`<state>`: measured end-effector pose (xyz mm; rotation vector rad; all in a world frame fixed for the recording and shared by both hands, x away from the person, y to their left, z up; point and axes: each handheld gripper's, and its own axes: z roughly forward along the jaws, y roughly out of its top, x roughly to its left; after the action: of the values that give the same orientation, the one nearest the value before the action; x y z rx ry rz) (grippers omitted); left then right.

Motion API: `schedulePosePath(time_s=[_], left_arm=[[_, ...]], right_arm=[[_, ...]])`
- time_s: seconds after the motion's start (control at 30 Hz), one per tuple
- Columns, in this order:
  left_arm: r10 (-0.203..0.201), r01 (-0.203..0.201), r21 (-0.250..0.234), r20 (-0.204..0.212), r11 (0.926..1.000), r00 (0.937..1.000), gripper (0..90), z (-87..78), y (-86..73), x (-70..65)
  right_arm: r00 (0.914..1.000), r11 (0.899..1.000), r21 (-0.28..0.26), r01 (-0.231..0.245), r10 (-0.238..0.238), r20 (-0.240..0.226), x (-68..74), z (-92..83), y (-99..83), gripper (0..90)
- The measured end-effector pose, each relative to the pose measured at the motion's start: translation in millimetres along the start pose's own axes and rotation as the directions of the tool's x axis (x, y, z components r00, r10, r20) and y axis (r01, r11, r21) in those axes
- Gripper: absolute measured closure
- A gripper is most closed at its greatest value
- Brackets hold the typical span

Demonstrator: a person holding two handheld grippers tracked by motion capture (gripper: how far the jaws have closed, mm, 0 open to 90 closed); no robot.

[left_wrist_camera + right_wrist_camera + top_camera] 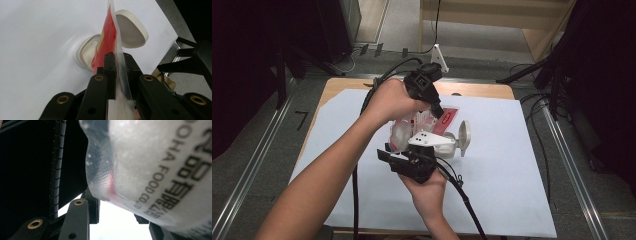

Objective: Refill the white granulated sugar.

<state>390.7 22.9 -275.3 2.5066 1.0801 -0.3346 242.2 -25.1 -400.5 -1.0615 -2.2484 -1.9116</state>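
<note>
A plastic pouch (pixel 404 131), red-printed at the top and holding white granules, hangs tilted above the table. My left gripper (pixel 440 114) is shut on its clear sealed top strip (pixel 121 75), seen edge-on in the left gripper view between the two pads. My right gripper (pixel 403 149) comes up from below and is shut on the pouch's bulging lower end (pixel 160 170), whose black lettering is close to the lens. Beneath the pouch stands a white container (pixel 83 53) with its hinged lid (pixel 131 28) open; in the high view the container (pixel 446 146) is just right of the right gripper.
A white sheet (pixel 512 190) covers most of the wooden table (pixel 342 86). Cables trail from both grippers across the sheet toward the front edge. Metal floor rails (pixel 572 165) and dark stands flank the table on both sides.
</note>
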Motion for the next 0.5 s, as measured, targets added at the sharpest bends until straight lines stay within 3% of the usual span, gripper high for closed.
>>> schedulePosePath(time_s=[0.27,0.5], left_arm=[[-0.009,0.009,0.014,0.001,0.9999,1.0,84.0,0.5,4.7,1.5],[-0.017,0.017,0.026,-0.002,0.9995,0.9999,84.3,-0.7,8.2,3.9]], right_arm=[[0.9999,1.0,0.005,0.011,-0.011,0.009,-0.9,-1.1,2.2,64.4],[1.0,1.0,0.011,-0.009,0.009,-0.002,-2.4,-1.6,6.2,64.2]])
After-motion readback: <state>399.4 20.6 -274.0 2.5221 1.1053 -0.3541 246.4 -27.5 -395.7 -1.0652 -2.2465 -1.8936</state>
